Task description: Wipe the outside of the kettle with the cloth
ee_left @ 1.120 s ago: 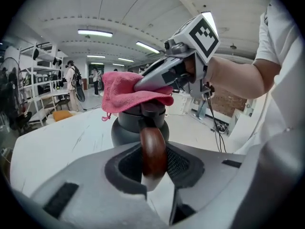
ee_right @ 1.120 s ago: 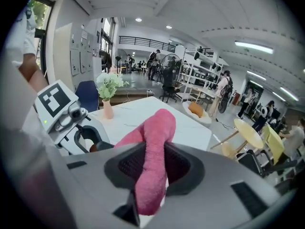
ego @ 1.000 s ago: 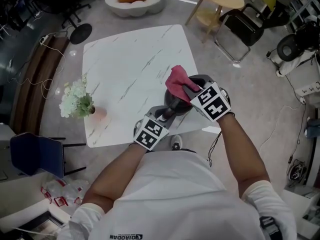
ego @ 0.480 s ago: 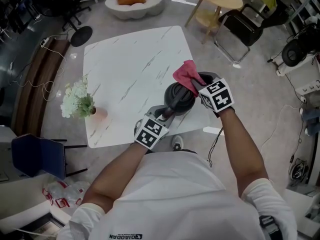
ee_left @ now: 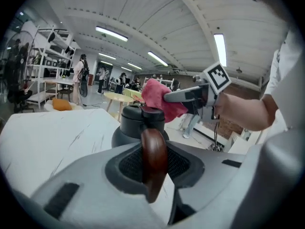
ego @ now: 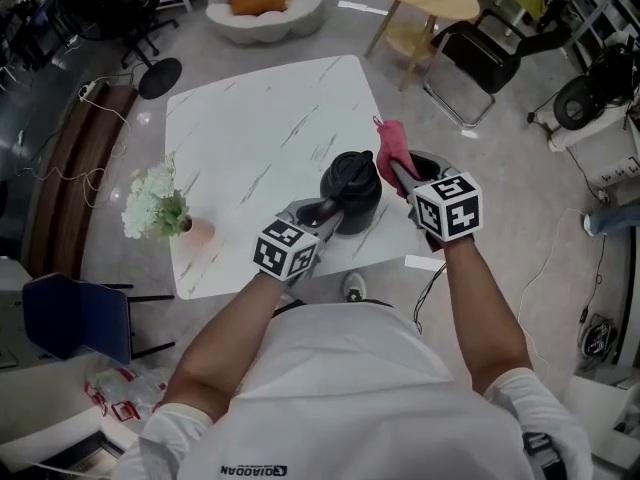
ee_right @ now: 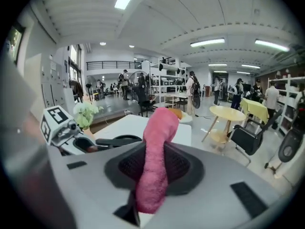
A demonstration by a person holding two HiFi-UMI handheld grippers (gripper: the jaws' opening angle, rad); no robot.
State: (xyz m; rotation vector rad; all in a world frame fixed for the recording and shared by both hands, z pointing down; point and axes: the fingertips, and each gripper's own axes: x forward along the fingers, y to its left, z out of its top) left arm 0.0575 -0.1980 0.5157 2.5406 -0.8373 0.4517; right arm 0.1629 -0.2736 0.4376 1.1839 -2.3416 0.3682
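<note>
Foremost, table (ego: pixel 250 138): white top with thin grey veining, seen from steeply above; it carries the kettle near its front right corner and a bunch of flowers at its left edge.
Person (ego: pixel 330 388): white shirt, both forearms stretched toward the table, one tool in each hand.
Kettle (ego: pixel 350 190): dark, rounded body with a lid, over the table's near edge between the two tools; whether its base rests on the table cannot be told.
Left tool (ego: pixel 318 213): jaws closed partway on the kettle's brown wooden handle (ee_left: pixel 153 156), which stands upright between the pads.
Right tool (ego: pixel 410 173): jaws clamped on the cloth, marker cube facing up.
Cloth (ego: pixel 390 148): pink, bunched, sticking out of the right tool's jaws and lying against the kettle's upper right side by the lid.
Flowers (ego: pixel 155 203): white blooms in a pale pink vase (ego: pixel 198 230), well apart from the kettle.
</note>
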